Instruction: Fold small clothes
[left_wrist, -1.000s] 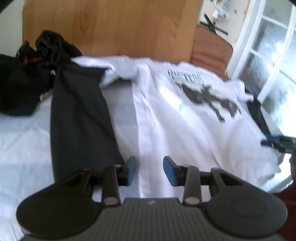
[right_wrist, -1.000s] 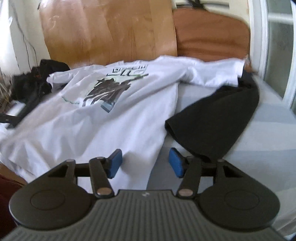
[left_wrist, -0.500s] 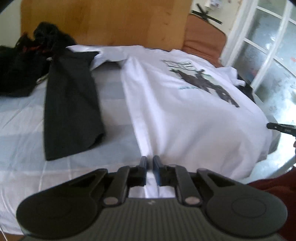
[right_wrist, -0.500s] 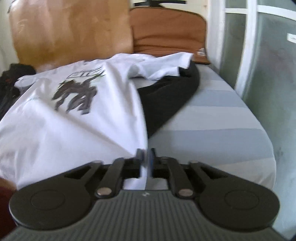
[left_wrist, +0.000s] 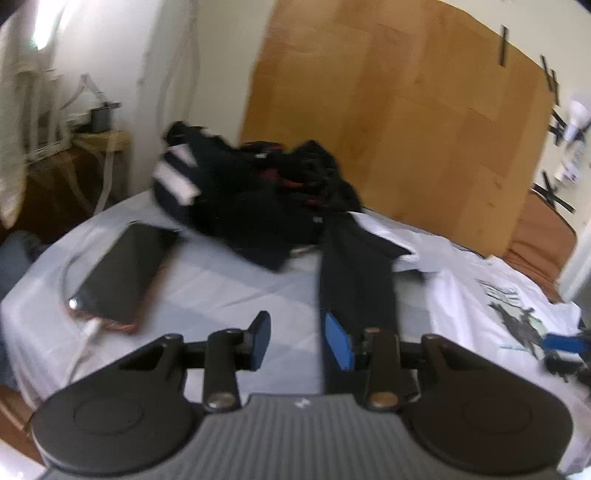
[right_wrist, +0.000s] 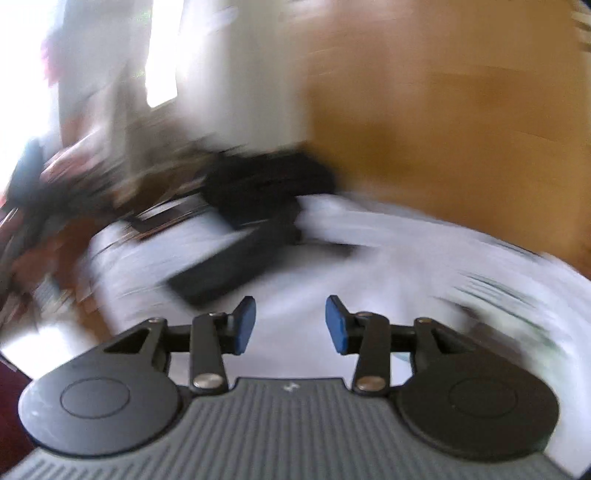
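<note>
The bed (left_wrist: 229, 280), covered with a pale blue striped sheet, is taken as the landmark. A tall wooden board (left_wrist: 406, 110) is stood against the wall at the bed's far side. On the bed's right part a white T-shirt (left_wrist: 491, 295) with a dark print is spread flat. A long black garment (left_wrist: 354, 266) is laid lengthwise beside the shirt's left edge, its far end overlapping the shirt's sleeve. At the far middle of the bed a heap of dark clothes (left_wrist: 258, 192) is piled, touching the black garment's far end. Near the bed's left edge a dark phone (left_wrist: 122, 273) is laid flat, with a white cable (left_wrist: 83, 343) plugged into its near end.

The left gripper (left_wrist: 297, 341) is held above the bed's near edge, angled downward and tilted slightly. Its jaws are opening, and nothing is pressed between the blue pads (left_wrist: 338, 341); the near end of the black garment is seen just behind the right pad.

The right gripper (right_wrist: 290, 325) is likewise pointed downward over the white T-shirt, in a heavily blurred view. Its jaws are opening, with only shirt fabric below the gap and nothing gripped. The black garment is seen ahead of it and to the left, apart from the pads. In the left view, a blue-tipped part of the right gripper is glimpsed at the bed's right edge, over the shirt.
</note>
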